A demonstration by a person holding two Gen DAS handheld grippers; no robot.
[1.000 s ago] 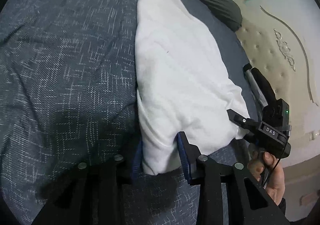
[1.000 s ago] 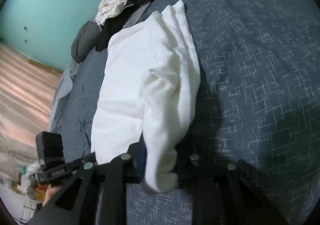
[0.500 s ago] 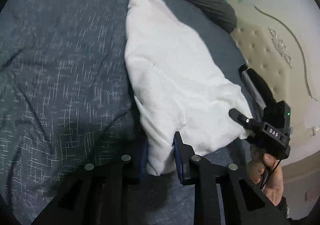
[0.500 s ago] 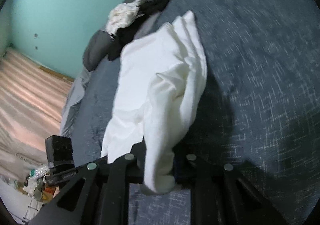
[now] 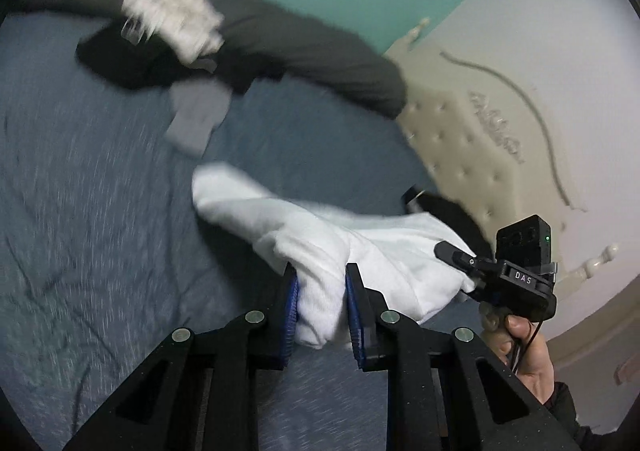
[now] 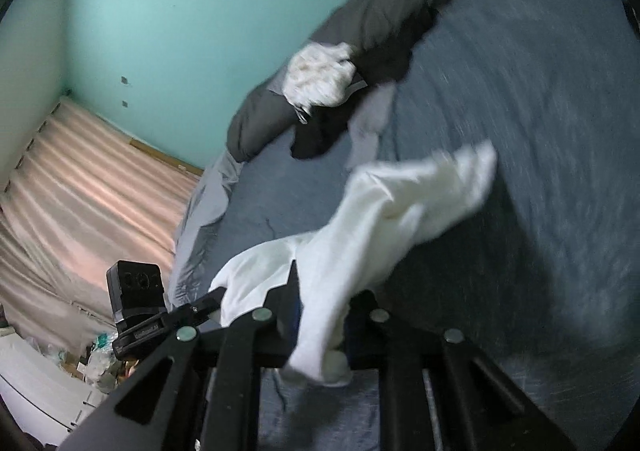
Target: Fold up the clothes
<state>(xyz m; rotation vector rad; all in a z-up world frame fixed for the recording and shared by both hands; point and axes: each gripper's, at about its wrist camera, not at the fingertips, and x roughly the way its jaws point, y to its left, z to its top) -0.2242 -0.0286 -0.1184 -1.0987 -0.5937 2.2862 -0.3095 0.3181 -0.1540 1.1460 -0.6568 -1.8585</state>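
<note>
1. We are over a bed with a blue bedspread (image 5: pixel 100 211) flecked with white, which fills the left and middle of the left wrist view and the right side of the right wrist view; a turquoise wall (image 6: pixel 180 31) stands behind it.
2. The white garment (image 5: pixel 360 251) sits in the lower middle of both views, raised off the bedspread at its near end, with its far end trailing toward the middle of each frame. It looks bunched and partly folded, and motion blur softens its edges.
3. Our left gripper (image 5: pixel 322 311) is at the bottom centre of its view, its blue pads pressed on a fold of the garment, jaws narrow.
4. Our right gripper (image 6: pixel 320 327) is at the bottom centre of its view, jaws nearly closed and pinching another corner of the garment, which hangs down between them.
5. In the left wrist view the right gripper also shows at lower right, held by a hand (image 5: pixel 520 343), touching the garment's edge.
6. A dark grey blanket (image 5: pixel 312 47) runs across the top of that view, with a crumpled white cloth (image 5: pixel 172 15) on it and a grey folded piece (image 5: pixel 198 115) just below.
7. A cream tufted headboard (image 5: pixel 480 139) fills the upper right.
8. In the right wrist view, a pale wooden floor (image 6: pixel 80 179) lies at left, with clutter in the lower left corner.
</note>
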